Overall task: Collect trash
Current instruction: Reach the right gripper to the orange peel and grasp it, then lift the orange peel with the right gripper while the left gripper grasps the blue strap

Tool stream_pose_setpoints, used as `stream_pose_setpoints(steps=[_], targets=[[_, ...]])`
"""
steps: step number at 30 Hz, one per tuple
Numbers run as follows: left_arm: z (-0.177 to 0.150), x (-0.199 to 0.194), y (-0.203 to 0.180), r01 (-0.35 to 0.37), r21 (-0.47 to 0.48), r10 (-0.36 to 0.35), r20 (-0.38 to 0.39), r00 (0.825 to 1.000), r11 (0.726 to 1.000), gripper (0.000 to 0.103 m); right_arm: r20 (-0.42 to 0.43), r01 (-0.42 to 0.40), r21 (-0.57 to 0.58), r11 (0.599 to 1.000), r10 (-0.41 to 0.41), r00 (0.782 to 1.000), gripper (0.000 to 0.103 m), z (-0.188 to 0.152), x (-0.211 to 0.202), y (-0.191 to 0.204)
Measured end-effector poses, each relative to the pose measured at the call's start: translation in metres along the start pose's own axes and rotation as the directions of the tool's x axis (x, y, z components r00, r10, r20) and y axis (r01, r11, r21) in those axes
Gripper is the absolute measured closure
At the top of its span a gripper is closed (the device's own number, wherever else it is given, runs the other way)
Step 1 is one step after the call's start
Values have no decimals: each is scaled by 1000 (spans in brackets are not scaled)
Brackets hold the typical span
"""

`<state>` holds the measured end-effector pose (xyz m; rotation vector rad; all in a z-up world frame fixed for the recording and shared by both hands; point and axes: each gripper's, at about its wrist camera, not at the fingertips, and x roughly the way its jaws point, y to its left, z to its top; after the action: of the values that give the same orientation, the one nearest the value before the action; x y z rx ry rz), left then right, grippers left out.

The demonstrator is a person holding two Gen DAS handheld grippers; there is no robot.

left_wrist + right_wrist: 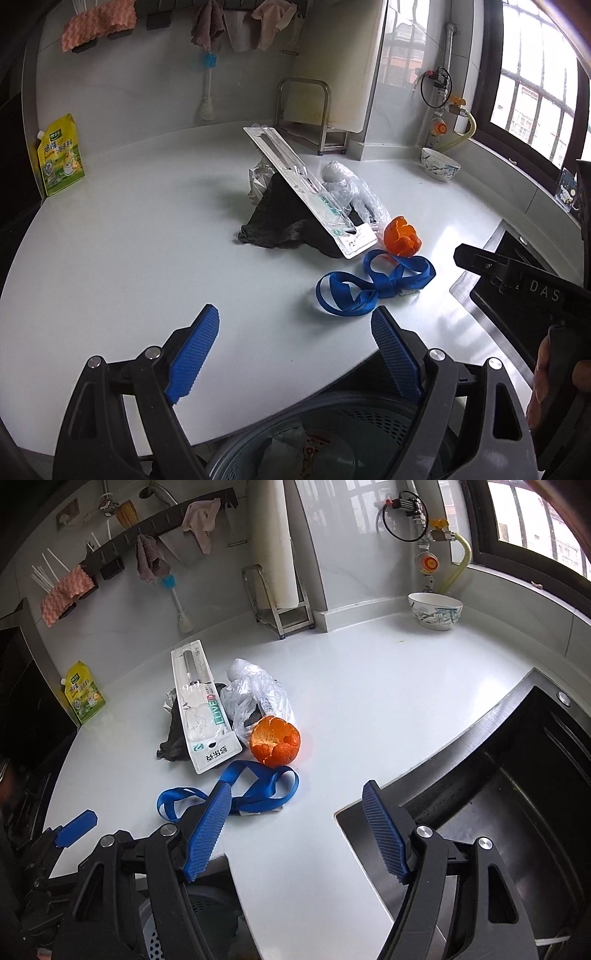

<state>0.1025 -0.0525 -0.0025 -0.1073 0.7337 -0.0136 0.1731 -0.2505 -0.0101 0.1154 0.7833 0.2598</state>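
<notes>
Both grippers point(295, 325) point(297, 799) gape empty, blue strap point(229, 794) lying just ahead.

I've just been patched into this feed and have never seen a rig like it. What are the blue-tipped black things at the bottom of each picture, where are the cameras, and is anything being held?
No robot here: a person carries a two-finger tool in each hand, with a fisheye camera on each looking forward along its blue ribbed fingers. One picture is from the left tool, the other from the right tool. Both stand open and hold nothing.

On the white counter lie a blue strap, an orange peel, a toothbrush package leaning on a dark cloth, and a crumpled clear plastic bag. A bowl sits far back, a sink to the right, and a perforated bin below the counter edge.
</notes>
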Motion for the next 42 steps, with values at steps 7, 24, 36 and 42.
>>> stream_pose_setpoints(steps=[7,24,36,42], targets=[[3,11,-2,-26,-41,26,-4,1000,999,19,-42,-23,-64,998,20,999,33,16,37,3],[2,21,2,-32,-58,31,-21,999,998,19,-93,13,-146,989,-27,995,33,33,83,25],[5,28,-2,-17,-49,15,-34,999,999,19,-69,-14,-126,992,6,998,72,32,72,19],[8,31,-12,-8,-35,7,-37,999,999,18,-17,3,-61,998,-4,1000,78,30,50,2]])
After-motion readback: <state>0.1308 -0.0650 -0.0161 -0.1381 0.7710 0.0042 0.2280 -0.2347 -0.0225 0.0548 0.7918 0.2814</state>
